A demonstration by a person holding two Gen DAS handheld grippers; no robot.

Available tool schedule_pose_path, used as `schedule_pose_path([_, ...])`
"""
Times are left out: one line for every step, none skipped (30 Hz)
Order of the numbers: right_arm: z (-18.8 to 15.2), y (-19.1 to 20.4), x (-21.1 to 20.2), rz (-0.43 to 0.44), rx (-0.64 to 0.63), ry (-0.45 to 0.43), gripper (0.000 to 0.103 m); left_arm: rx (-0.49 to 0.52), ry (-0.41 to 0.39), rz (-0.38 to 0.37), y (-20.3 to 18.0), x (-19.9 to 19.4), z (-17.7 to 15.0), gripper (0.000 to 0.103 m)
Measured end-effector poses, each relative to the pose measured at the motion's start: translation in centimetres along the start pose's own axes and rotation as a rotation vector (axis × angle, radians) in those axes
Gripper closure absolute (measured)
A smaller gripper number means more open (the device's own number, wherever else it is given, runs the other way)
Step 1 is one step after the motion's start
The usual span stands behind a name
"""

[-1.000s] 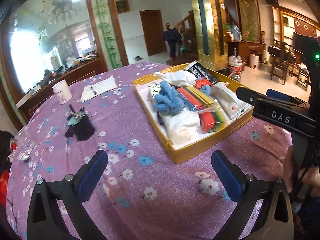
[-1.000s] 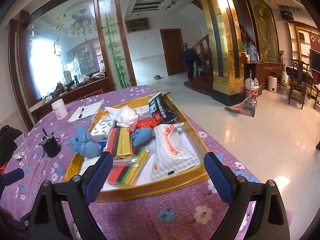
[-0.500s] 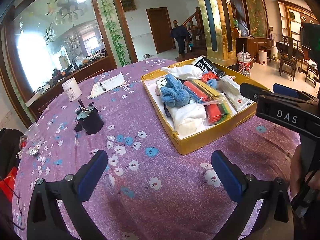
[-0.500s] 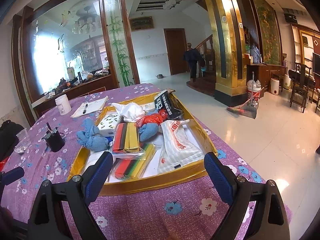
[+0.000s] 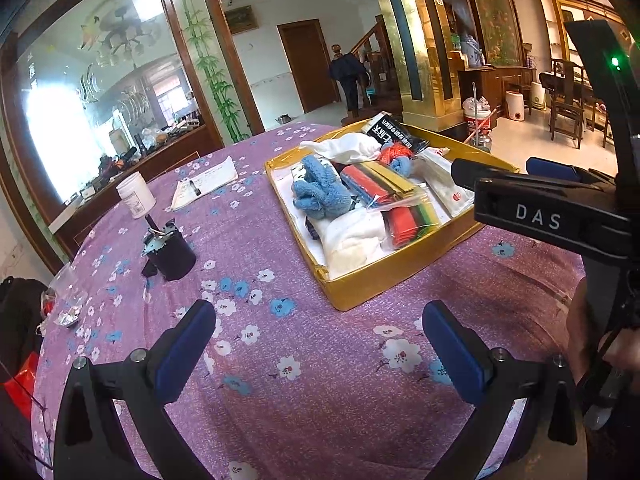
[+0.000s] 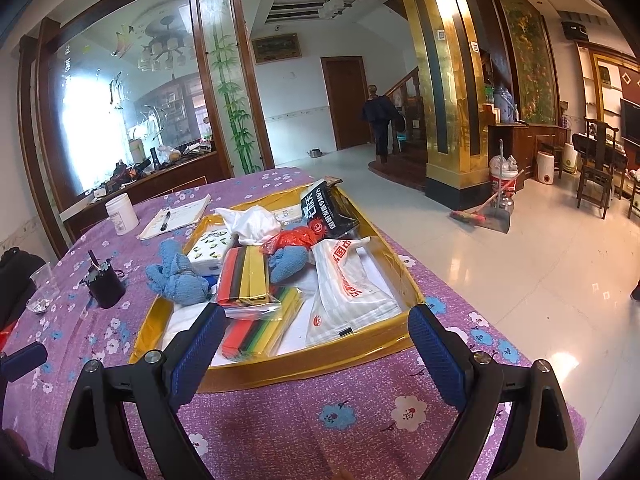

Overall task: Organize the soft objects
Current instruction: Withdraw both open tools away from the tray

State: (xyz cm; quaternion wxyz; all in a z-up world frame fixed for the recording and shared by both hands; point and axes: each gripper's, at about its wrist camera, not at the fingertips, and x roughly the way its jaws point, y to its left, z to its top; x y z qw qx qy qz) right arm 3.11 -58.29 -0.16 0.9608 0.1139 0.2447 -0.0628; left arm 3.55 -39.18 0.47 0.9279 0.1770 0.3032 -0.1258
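While grippers gape, tray ahead

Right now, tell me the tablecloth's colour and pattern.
The tablecloth is purple with scattered white and blue flowers, clearest in the left wrist view.

"DAS" stands in white letters on the right gripper body.

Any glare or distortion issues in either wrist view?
Left wrist: window blown out; strong fisheye bend, dark corners; tray sharp. Right wrist: window overexposed, glare on floor and gold pillar; tray readable.
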Motion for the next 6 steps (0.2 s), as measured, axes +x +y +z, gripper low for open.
schedule_pose_path([0.01, -0.04, -0.04, -0.001, 0.001, -0.001, 0.008, -0.003, -0.005, 0.0, 0.02, -0.08, 0.02, 0.0])
schedule_pose_path([0.03, -0.01, -0.04, -0.002, 0.002, -0.001, 0.008, -0.01, -0.01, -0.009, 0.15, -0.23, -0.03, 0.0])
schedule_pose_path([0.03, -0.04, -0.06, -0.001, 0.003, -0.002, 0.008, -0.016, -0.014, -0.017, 0.3, -0.33, -0.13, 0.0])
schedule_pose_path([0.03, -0.08, -0.08, -0.002, 0.004, -0.003, 0.008, -0.023, -0.02, -0.022, 0.45, -0.5, -0.19, 0.0])
schedule_pose_path([0.06, -0.1, -0.07, -0.005, 0.005, -0.004, 0.008, -0.025, -0.023, -0.024, 0.52, -0.58, -0.17, 0.0])
schedule_pose_path([0.06, -0.1, -0.07, -0.005, 0.005, -0.004, 0.008, -0.025, -0.024, -0.03, 0.53, -0.59, -0.14, 0.0])
